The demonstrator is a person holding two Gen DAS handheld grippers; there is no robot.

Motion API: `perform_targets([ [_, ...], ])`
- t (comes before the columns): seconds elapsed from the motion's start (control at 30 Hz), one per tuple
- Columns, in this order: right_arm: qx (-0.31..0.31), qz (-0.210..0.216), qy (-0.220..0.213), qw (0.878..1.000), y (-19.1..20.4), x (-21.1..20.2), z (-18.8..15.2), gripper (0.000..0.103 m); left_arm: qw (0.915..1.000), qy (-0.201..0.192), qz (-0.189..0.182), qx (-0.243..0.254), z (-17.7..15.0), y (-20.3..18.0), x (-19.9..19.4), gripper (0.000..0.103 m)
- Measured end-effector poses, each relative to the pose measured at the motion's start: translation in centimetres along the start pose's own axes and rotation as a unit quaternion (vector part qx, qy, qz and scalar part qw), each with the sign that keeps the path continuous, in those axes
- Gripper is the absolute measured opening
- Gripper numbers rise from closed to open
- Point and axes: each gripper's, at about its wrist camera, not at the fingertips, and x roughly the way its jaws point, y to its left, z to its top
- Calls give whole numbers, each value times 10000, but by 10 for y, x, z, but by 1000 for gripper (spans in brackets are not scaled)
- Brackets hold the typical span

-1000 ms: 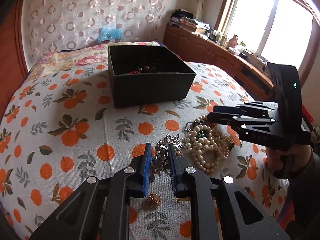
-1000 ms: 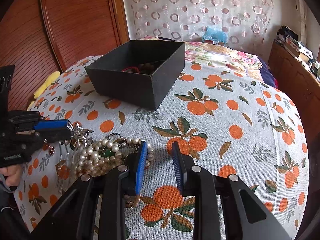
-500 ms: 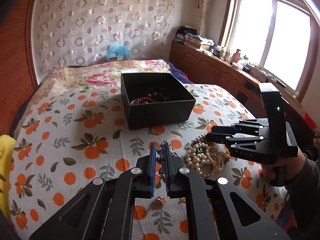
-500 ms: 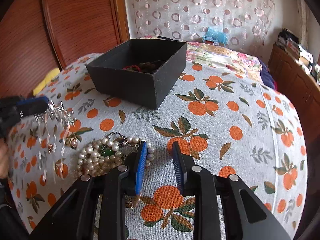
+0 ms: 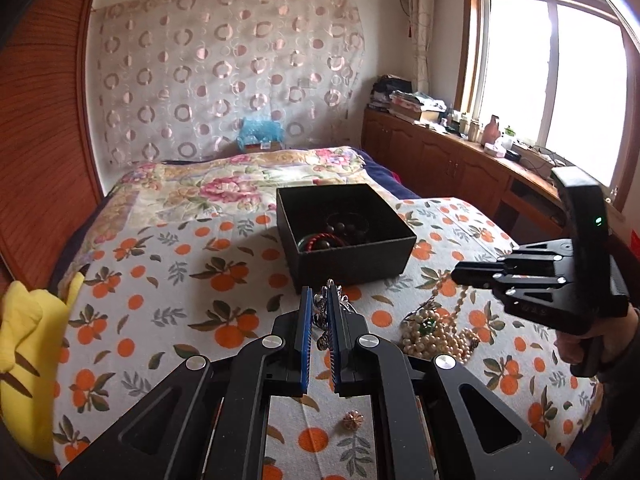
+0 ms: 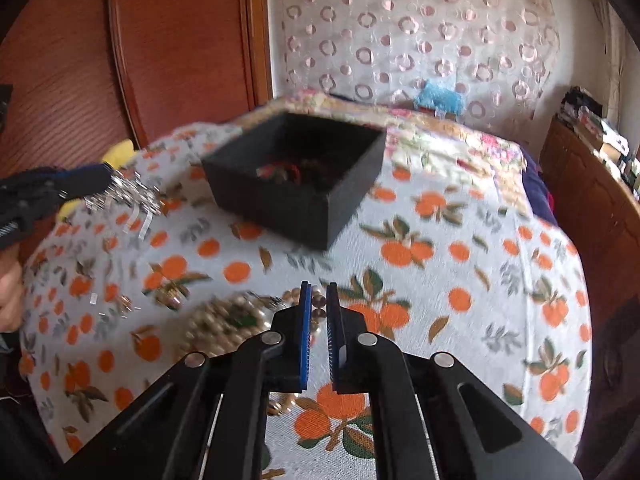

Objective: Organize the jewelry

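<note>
Left gripper (image 5: pixel 319 312) has come up off the bed (image 5: pixel 168 280), clamped on the silver chain piece (image 5: pixel 325 308). Right gripper (image 6: pixel 317 312) has just closed on a strand of the pearl necklace (image 5: pixel 440 336). Likely both go to the black box (image 5: pixel 348 232), mid-bed. Bedspread between pile and box is bare; the bed's right edge is near.

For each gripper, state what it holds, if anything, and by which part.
Left gripper: a silver necklace, pinched at one end, the rest dangling. Right gripper: shut on a pearl necklace, by a few beads of its strand.
</note>
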Motion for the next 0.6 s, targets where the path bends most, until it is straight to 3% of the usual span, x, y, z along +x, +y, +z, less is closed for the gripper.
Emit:
perform_targets([
  [0.6,-299,22,-712,9970,17,-63,66,8,9990,-404,201,42,21,6,-26,6],
])
